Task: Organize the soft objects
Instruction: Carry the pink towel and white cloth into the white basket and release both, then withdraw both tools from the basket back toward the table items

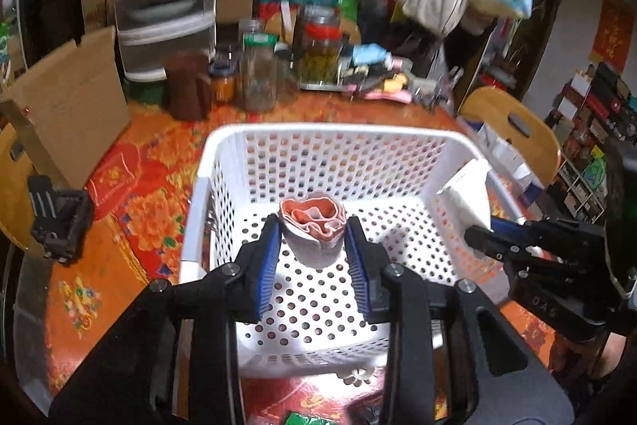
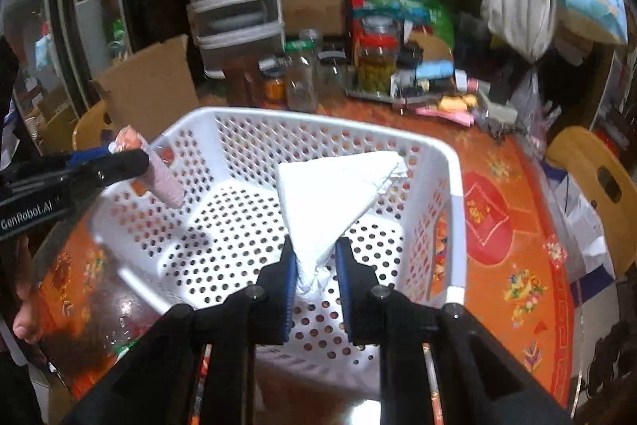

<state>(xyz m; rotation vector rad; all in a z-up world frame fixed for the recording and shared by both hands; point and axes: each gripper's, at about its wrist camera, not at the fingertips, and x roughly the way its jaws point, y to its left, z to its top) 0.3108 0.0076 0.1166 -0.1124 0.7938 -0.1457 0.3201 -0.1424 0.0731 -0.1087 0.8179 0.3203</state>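
Both grippers are hanging over the white basket. The left gripper fingers are clamping a pink roll above its floor; the right gripper fingers are pinching a white cloth inside. Jars are crowding the orange floral worktop behind the basket.

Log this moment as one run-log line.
left tongs: hold pink roll | right tongs: hold white cloth | both over basket
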